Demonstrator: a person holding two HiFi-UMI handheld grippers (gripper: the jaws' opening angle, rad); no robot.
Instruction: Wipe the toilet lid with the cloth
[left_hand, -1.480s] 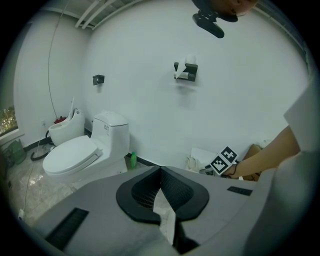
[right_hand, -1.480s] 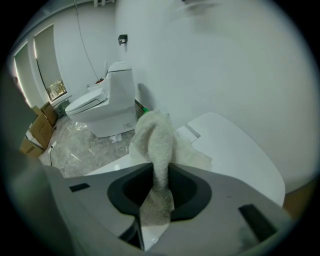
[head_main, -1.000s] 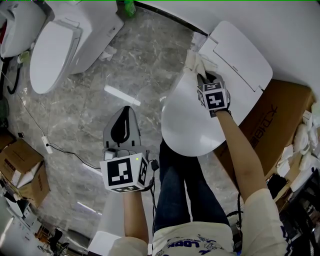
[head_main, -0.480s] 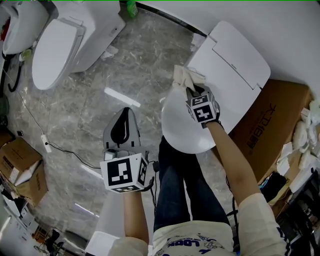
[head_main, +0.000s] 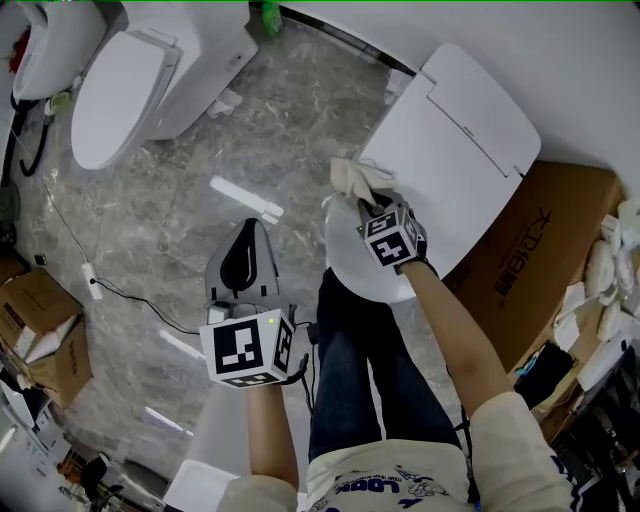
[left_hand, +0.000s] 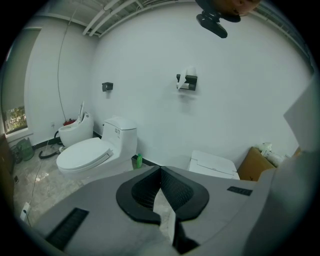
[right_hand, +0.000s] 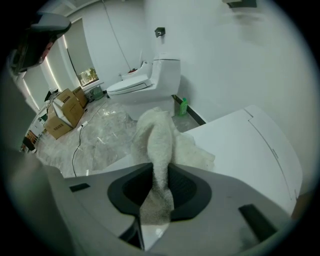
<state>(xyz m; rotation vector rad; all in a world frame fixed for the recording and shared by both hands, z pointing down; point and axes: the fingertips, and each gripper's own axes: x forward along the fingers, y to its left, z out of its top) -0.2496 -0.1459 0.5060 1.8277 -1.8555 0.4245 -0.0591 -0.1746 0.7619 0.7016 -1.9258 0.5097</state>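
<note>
only its own view shows the right gripper (right_hand: 160, 172) clamped on the cloth (right_hand: 159, 132); the left gripper (left_hand: 160, 171) is closed, empty.

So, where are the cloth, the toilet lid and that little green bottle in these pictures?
cloth (right_hand: 159, 132), right gripper view, on its bunched middle.
toilet lid (head_main: 347, 245), head view, on its bare left part.
green bottle (right_hand: 183, 107), right gripper view, on its body, by the wall.

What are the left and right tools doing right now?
Left tool: closed, holding nothing.
Right tool: closed on the cloth.
</note>
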